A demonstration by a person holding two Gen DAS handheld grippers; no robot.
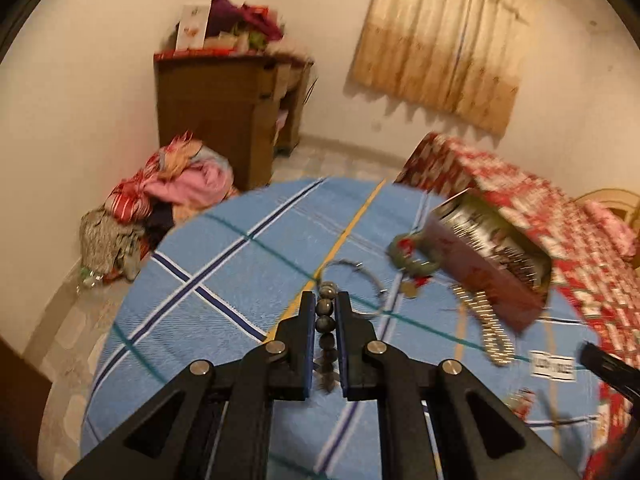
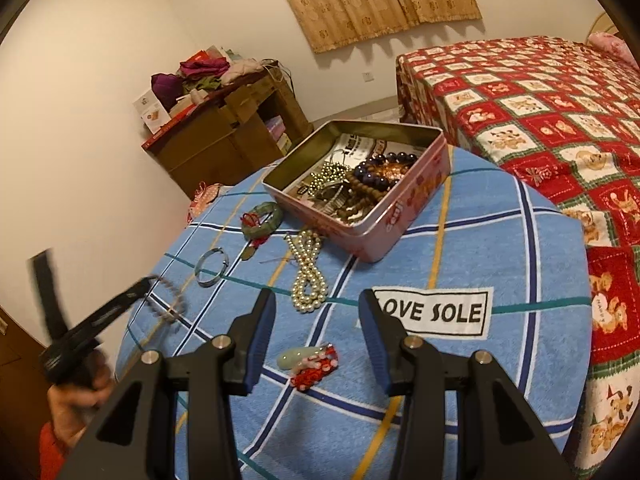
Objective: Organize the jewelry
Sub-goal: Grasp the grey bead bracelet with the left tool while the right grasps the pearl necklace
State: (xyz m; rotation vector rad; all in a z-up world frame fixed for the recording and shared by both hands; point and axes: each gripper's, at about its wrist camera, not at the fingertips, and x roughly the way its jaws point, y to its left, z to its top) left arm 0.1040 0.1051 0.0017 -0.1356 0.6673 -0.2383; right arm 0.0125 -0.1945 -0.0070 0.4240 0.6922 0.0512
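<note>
Across the round bench (image 2: 500, 248), covered in a blue plaid cloth, the pieces you are sorting lie scattered in front of the pink tin box (image 2: 400, 216), which stands open at the far side so loose items can be dropped straight in; it already holds dark bead strands and a folded paper. Just before the tin lies the pearl necklace (image 2: 307, 276), doubled into a figure of eight, with the green bangle (image 2: 262, 219) and the silver ring bangle (image 2: 212, 267) off to its left, all waiting their turn. Your left gripper (image 1: 325, 308) has its jaws pressed together on the dark bead bracelet (image 1: 326, 322), the beads running in a line between the pads, a pinch that should keep the loop from slipping as you carry it; from the right wrist view the bracelet seems to hang clear of the cloth, though blur there makes that hard to confirm. Your right gripper (image 2: 316, 312) hovers with its jaws spread and nothing between them, poised over the small jade pendant with red cord (image 2: 312, 364), probably the next pick. Taking the bracelet to the tin looks like the step in hand.
</note>
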